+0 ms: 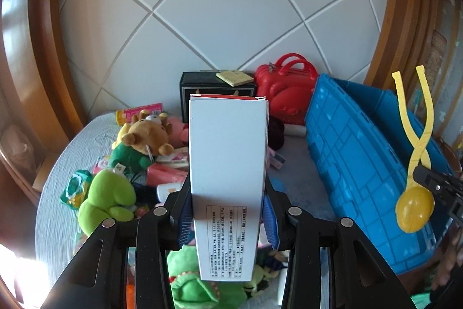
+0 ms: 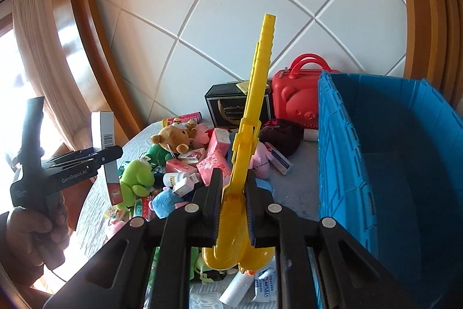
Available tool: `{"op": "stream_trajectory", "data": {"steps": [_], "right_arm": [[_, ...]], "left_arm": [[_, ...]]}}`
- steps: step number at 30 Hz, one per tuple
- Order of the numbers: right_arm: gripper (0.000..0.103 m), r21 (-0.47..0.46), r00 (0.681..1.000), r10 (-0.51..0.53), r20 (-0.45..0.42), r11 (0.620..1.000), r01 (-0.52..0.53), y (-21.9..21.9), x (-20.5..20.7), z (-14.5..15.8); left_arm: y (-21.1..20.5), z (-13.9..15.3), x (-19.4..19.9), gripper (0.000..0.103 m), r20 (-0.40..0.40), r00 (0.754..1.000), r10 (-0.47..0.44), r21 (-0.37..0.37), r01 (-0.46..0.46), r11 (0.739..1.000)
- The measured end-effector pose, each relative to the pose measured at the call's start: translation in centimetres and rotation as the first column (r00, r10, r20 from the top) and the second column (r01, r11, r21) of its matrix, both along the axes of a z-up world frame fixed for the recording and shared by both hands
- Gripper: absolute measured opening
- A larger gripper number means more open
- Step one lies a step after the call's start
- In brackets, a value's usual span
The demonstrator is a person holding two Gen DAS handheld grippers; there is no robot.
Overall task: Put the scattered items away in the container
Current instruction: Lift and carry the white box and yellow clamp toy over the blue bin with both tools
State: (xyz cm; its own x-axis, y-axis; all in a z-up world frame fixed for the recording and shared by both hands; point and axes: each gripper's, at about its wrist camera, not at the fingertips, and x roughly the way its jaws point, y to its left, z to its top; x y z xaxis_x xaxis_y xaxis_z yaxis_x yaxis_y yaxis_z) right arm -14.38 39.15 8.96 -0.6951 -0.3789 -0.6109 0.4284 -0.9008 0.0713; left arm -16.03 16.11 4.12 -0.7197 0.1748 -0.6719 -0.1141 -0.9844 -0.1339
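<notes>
My left gripper [image 1: 228, 210] is shut on a tall white box [image 1: 228, 164] with printed text, held upright above the toy pile; the same box [image 2: 105, 152] and left gripper [image 2: 108, 157] show at the left of the right wrist view, in a person's hand [image 2: 34, 233]. My right gripper [image 2: 233, 201] is shut on a yellow plastic snowball-maker tong [image 2: 254, 112], handles pointing up; that tong [image 1: 413, 164] also appears at the right of the left wrist view. The blue crate [image 2: 390, 158] stands open on the right, its inside bare where visible.
On the grey bedcover [image 1: 58, 193] lie a brown teddy [image 2: 172, 138], a green plush frog [image 1: 104, 201], pink packets [image 2: 214, 158] and small boxes. A black box [image 2: 228, 106] and a red bear case [image 2: 301, 100] stand against the padded white headboard [image 1: 231, 5].
</notes>
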Motion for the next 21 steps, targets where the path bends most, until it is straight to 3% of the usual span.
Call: {"op": "stream_trajectory", "data": {"steps": [10,15,21], "right_arm": [[0.014,-0.021,0.99,-0.14,-0.021,0.99,0.14,9.6,-0.3,2.0],[0.014,-0.019,0.972,-0.233,-0.005,0.972,0.233,14.2,-0.4,2.2],[0.014,0.011,0.938,-0.345,0.026,0.939,0.345,19.2,-0.6,1.3]], "left_arm": [[12.6,2.6,-2.2,0.04,-0.039,0.983,-0.179,-0.026,0.178,0.984],[18.8,4.1,-3.2,0.04,-0.065,0.956,-0.288,-0.04,0.286,0.958],[25.7,5.1,-3.2,0.04,-0.073,0.906,-0.417,-0.041,0.415,0.909]]}}
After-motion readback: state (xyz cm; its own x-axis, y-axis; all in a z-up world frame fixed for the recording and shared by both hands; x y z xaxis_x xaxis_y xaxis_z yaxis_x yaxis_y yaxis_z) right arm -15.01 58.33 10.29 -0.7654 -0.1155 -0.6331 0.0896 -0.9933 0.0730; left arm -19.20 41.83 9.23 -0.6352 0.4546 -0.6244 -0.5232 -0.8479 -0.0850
